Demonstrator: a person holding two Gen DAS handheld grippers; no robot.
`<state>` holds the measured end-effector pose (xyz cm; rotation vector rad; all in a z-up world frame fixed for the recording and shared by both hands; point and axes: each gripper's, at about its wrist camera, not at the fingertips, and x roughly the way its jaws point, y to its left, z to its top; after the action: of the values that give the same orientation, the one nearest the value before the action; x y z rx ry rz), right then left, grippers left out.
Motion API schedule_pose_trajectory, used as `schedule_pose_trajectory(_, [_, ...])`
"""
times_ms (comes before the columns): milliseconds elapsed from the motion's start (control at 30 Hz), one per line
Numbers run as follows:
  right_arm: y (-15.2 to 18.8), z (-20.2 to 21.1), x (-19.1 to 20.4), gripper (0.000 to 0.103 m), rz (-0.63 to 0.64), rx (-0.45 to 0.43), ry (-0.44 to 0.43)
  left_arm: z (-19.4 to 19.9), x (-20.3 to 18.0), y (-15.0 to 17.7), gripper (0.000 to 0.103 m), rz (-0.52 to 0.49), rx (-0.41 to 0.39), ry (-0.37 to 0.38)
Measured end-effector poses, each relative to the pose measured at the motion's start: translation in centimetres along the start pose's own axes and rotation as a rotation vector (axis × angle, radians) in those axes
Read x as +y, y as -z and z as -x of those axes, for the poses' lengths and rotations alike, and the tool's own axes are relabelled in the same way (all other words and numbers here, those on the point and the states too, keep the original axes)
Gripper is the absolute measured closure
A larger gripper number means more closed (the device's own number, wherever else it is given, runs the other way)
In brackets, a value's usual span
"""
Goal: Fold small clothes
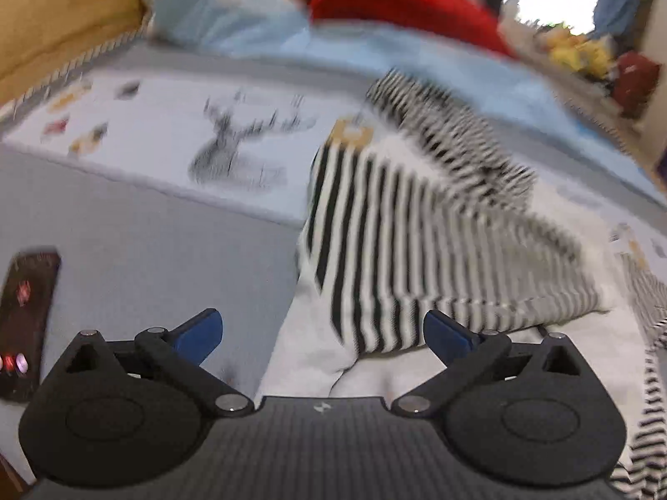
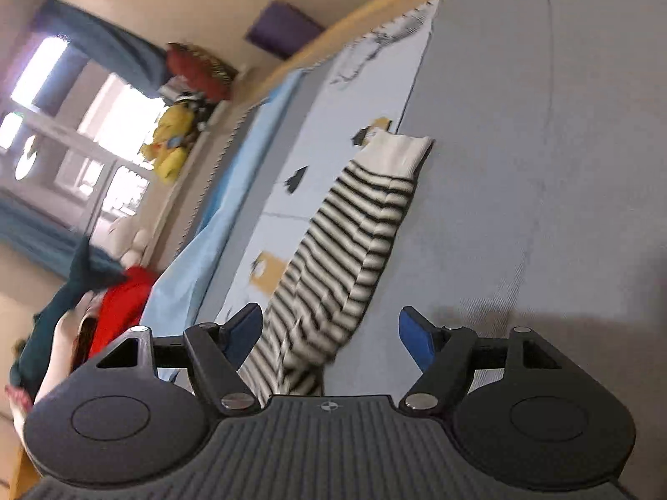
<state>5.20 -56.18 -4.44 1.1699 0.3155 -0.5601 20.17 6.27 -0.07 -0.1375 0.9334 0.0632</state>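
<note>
Blue fingers of the left gripper are seen spread wide, released, with nothing pressed between them. Just beyond them a black-and-white striped garment is laid on a grey bed cover, partly over a pale printed sheet. A dark phone is seen at the left edge. Fingers of the right gripper are likewise parted and released; a striped sleeve is stretched ahead of them. No writing can be read through the blur.
</note>
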Motion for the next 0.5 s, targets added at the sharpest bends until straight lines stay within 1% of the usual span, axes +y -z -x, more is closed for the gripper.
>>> schedule_pose_trajectory(33, [-0.5,-1.1,0.2,0.028,-0.005,-0.003,0.0,-0.9,0.2,-0.4,0.0,0.023,0.034,-0.009])
schedule_pose_trajectory(67, [-1.2,-2.5,0.6,0.028,-0.001,-0.006,0.0,-1.6,0.1,-0.9,0.0,0.04,0.05,-0.01])
schedule_pose_trajectory(100, [-2.0,-3.9,0.8,0.028,0.001,-0.02,0.011,-2.1,0.1,-1.4,0.0,0.048,0.052,-0.017])
schedule_pose_trajectory(167, [-3.0,-6.5,1.2,0.028,0.006,-0.035,0.046,-2.7,0.0,-2.3,0.0,0.044,0.033,-0.065])
schedule_pose_trajectory(267, [-4.3,-9.9,0.7,0.029,0.008,-0.064,0.132,-3.6,-0.1,-3.3,0.0,0.013,0.029,-0.138])
schedule_pose_trajectory(367, [-5.6,-12.7,-0.5,0.029,-0.006,-0.081,0.222,-4.2,0.2,-3.4,0.0,0.003,0.055,-0.152])
schedule_pose_trajectory(400, [-5.9,-13.4,-1.1,0.029,-0.017,-0.099,0.22,-4.5,0.3,-3.5,0.0,0.001,0.061,-0.157])
schedule_pose_trajectory(433, [-6.2,-13.9,-1.3,0.03,-0.018,-0.126,0.199,-4.6,0.5,-3.7,0.0,0.002,0.065,-0.165])
schedule_pose_trajectory(500, [-6.8,-14.7,-0.9,0.095,0.014,-0.134,0.195,-4.7,0.8,-4.1,0.0,0.008,0.062,-0.179])
